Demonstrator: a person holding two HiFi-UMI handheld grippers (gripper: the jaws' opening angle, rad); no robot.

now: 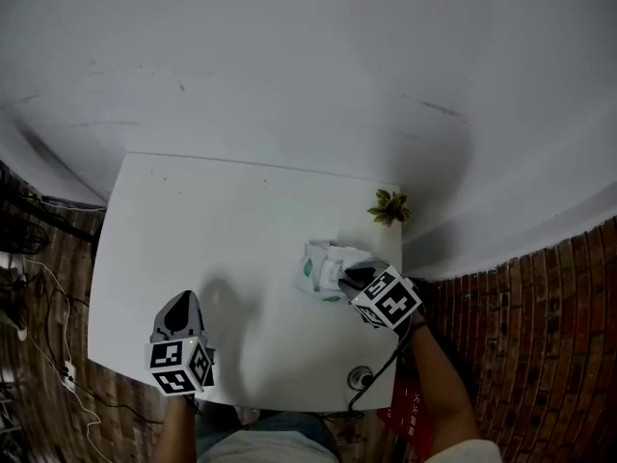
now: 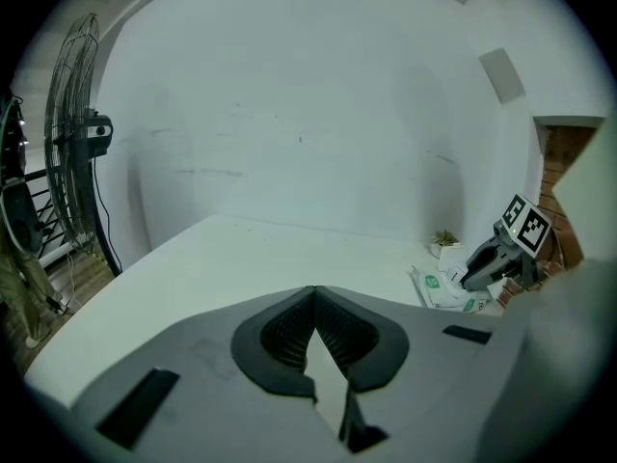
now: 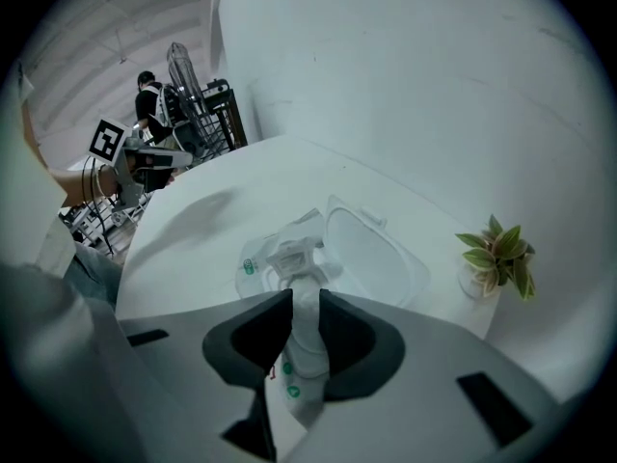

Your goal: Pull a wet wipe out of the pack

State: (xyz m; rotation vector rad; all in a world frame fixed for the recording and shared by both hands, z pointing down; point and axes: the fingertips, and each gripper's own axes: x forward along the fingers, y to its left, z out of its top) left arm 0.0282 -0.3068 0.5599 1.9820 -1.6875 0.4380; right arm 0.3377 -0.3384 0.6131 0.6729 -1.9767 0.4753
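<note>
Plainly, the right gripper has its dark, ribbed pads pinched on the wet wipe. The wipe is a limp, crumpled white tongue of fabric running from between the jaws back to the opening of the pack. The pack looks like a soft, flat film pouch with small green marks, and it lies on the smooth white table. Its stiff, translucent oval lid is flipped open toward the small potted plant near the table's far corner.

The left gripper has its jaws pressed together on nothing. It hovers over the near side of the table, well apart from the pack.

That is probably where the trouble lies. Nothing pins the pouch down, so a pull may lift or drag the whole light pack instead of freeing the sheet. Damp fabric could also slide out from between the pads, or tear at the narrow opening. The interleaved next sheet might trail out behind this one. A sideways tug could skid the pack toward the plant.
</note>
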